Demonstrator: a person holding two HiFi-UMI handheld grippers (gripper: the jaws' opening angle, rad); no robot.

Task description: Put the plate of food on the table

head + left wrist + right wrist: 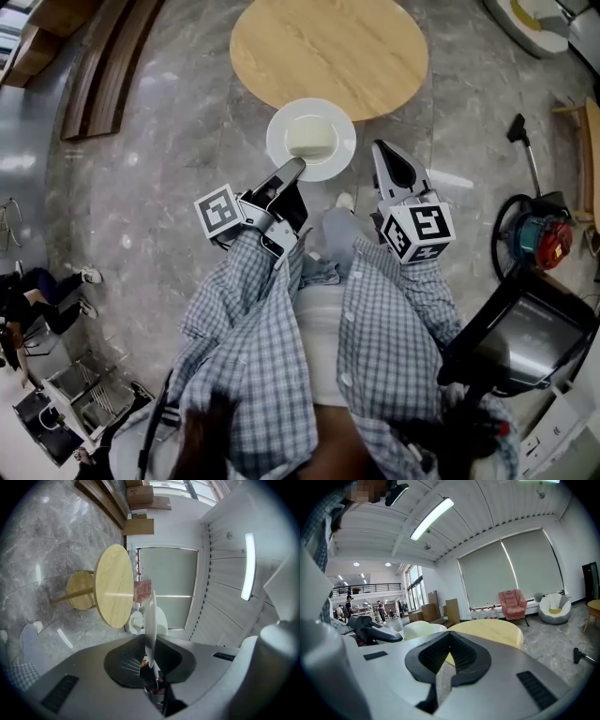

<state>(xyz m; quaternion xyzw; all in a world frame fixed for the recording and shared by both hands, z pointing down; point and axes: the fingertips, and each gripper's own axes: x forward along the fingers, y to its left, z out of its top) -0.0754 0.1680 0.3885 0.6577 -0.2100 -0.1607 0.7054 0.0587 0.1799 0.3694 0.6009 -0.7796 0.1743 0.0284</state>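
My left gripper (296,167): jaws clamped on plate (343,150) rim, plate by round worktop (328,47) edge. Right gripper (382,150): jaws closed, empty.

Table (328,47) top cut by frame edge; plate (343,131) near rim hidden under left tongs (294,168).

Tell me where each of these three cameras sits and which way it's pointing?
Head view: on the person's head, facing steeply down at checked sleeves, the left gripper, the right gripper, the plate and the round table.
Left gripper view: rides the left gripper, rolled sideways, facing along jaws clamped on the plate's rim toward the table.
Right gripper view: rides the right gripper, facing along shut, empty jaws toward the table.
Shared: all three show plate and table.
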